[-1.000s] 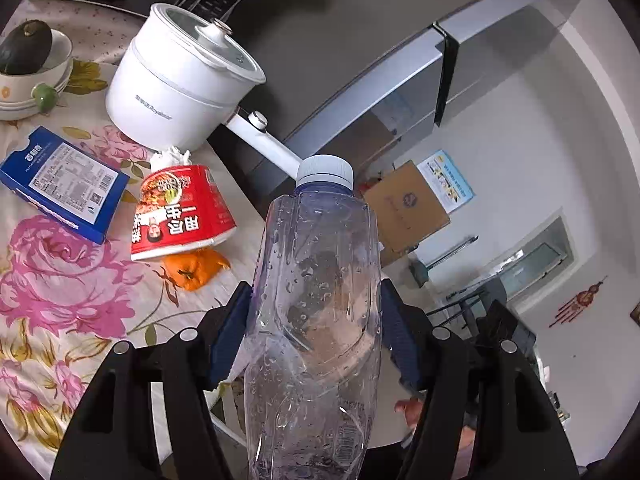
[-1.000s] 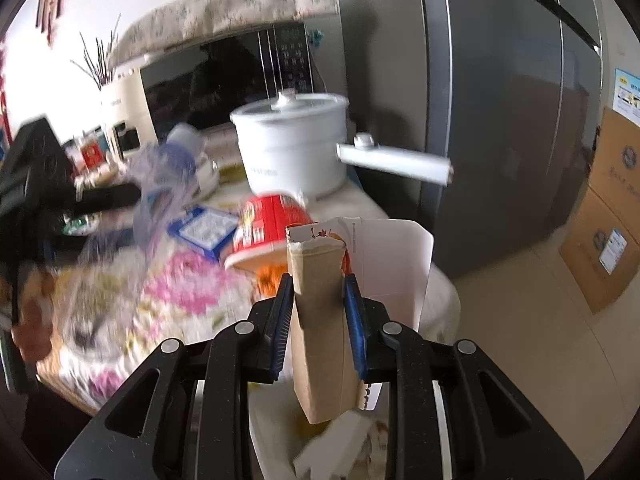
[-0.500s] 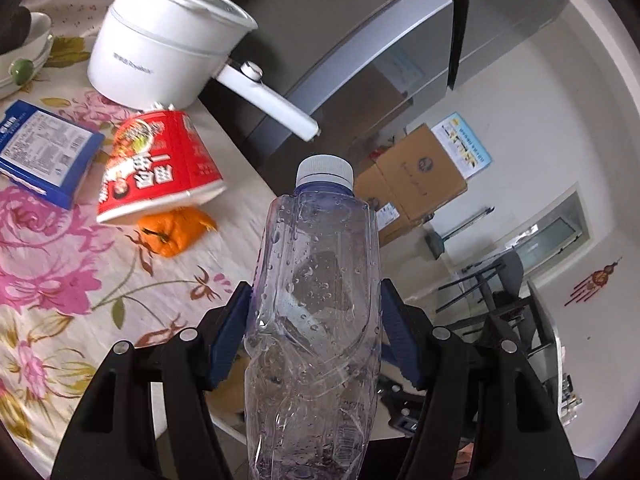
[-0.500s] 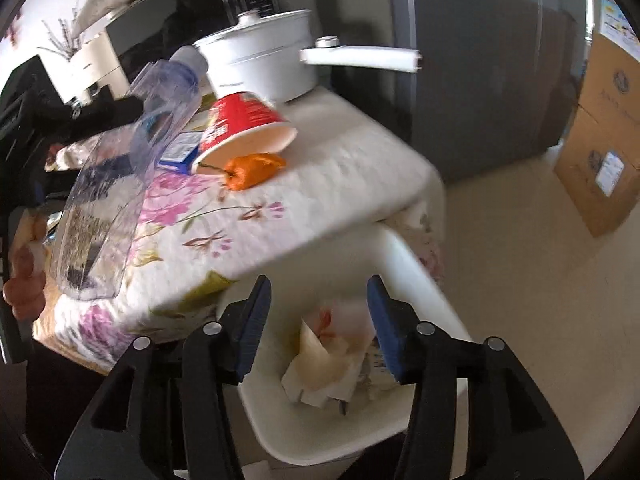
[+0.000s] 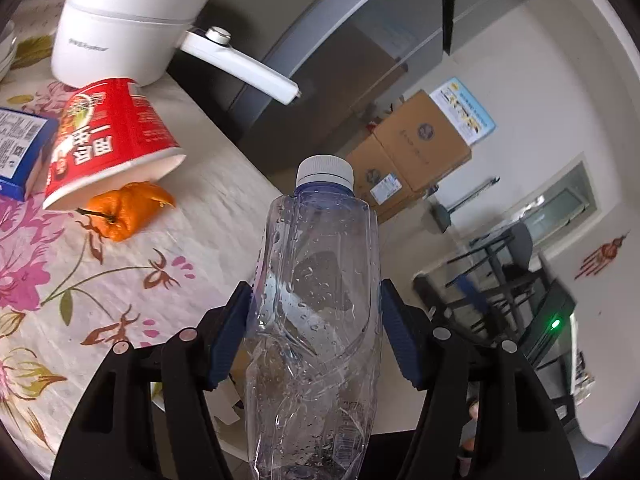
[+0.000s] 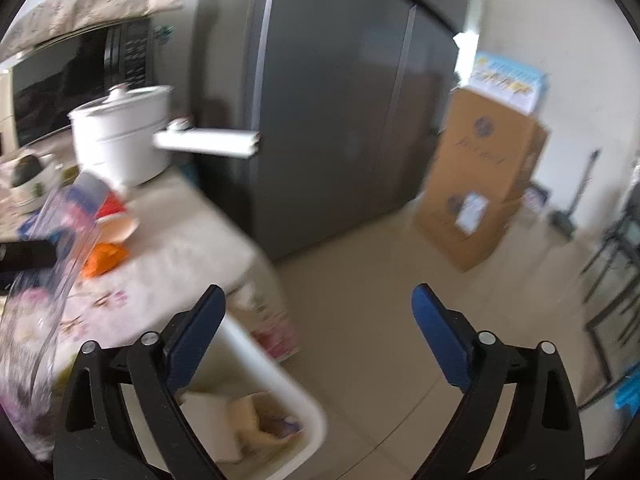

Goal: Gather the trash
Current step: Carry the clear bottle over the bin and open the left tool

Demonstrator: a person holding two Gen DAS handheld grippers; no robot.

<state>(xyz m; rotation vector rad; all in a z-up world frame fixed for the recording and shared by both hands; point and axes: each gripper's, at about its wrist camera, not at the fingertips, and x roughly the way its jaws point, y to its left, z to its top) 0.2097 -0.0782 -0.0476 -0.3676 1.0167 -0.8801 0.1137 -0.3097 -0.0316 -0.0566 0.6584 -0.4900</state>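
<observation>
My left gripper [image 5: 316,320] is shut on a crumpled clear plastic bottle [image 5: 316,320] with a white cap, held upright past the table's edge. The bottle also shows blurred at the left of the right wrist view [image 6: 52,264]. A red instant-noodle cup [image 5: 108,140] lies on its side on the floral tablecloth [image 5: 72,280], with an orange peel [image 5: 124,212] beside it. My right gripper [image 6: 316,320] is open and empty above the floor. A white trash bin [image 6: 288,392] below it holds a brown carton [image 6: 256,420] and paper.
A white electric pot [image 5: 128,32] with a long handle stands at the table's back. A blue box [image 5: 20,148] lies left of the cup. A dark fridge [image 6: 340,100] and cardboard boxes [image 6: 480,184] stand beyond. Black chairs [image 5: 500,276] are at right.
My right gripper let the brown carton drop into the bin, opened wide and lifted away to the right. My left gripper carried the bottle toward the table's edge.
</observation>
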